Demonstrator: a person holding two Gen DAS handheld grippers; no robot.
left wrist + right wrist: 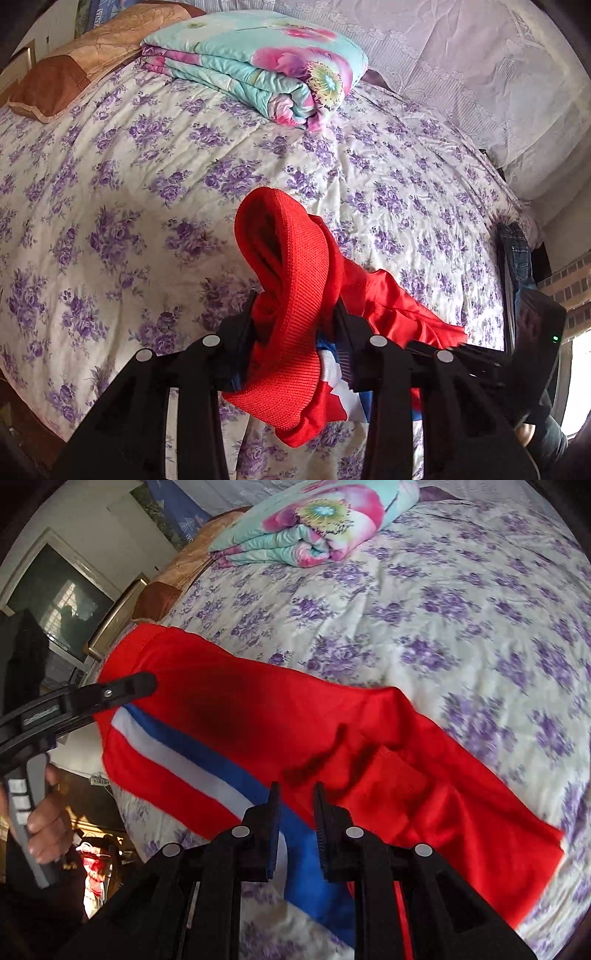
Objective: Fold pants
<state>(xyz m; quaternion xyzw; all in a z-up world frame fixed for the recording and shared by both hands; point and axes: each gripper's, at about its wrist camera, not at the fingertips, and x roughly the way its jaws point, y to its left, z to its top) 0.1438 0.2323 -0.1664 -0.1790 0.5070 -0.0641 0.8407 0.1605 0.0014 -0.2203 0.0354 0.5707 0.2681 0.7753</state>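
Red pants (332, 738) with a white and blue side stripe stretch across the flowered bed sheet (461, 627) from upper left to lower right. My left gripper (295, 325) is shut on a bunched ribbed red hem of the pants (291, 266) and holds it above the bed. In the right wrist view that left gripper (129, 686) grips the pants' upper left end, with a hand (44, 812) on its handle. My right gripper (297, 812) hovers over the blue stripe with its jaws a narrow gap apart and nothing pinched between them.
A folded floral quilt (258, 62) lies at the far side of the bed, beside a brown pillow (74, 74). A lace curtain (480, 74) hangs behind. Jeans (517, 251) hang off the bed's right edge. A framed pane (55, 602) stands left of the bed.
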